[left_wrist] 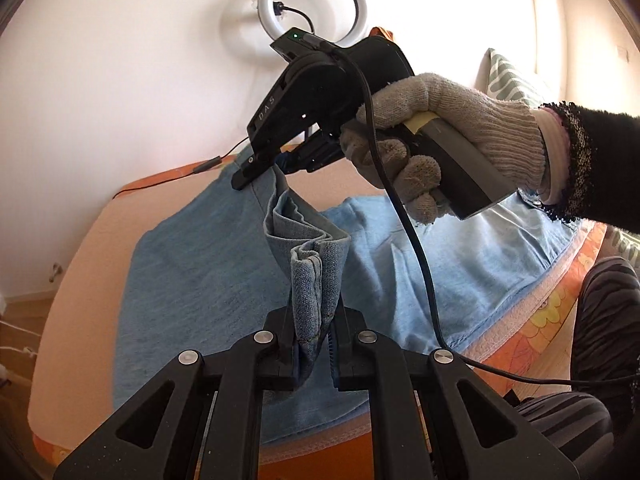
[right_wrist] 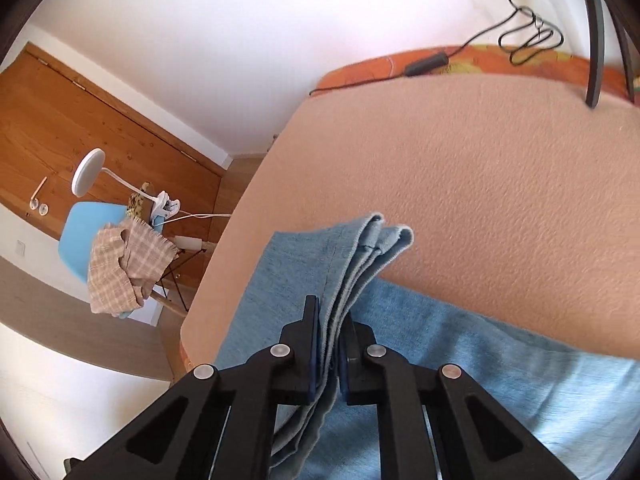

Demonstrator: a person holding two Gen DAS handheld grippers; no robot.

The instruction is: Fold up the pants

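Left tool (left_wrist: 314, 344) and right tool (right_wrist: 330, 354) each clamp bunched hem of the jeans (left_wrist: 192, 280), lifted above the bed (right_wrist: 480, 184).

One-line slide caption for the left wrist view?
Both hand-held grippers, left and right, pinch the pants hem above the bed.

The right gripper's (left_wrist: 260, 168) fingertips are hidden behind the raised hem of the jeans (left_wrist: 312, 280), whose near end runs off the bottom edge behind the left gripper (left_wrist: 314, 344), while the ring light (left_wrist: 312, 4) stand is hidden behind the gloved right hand (left_wrist: 440, 140).
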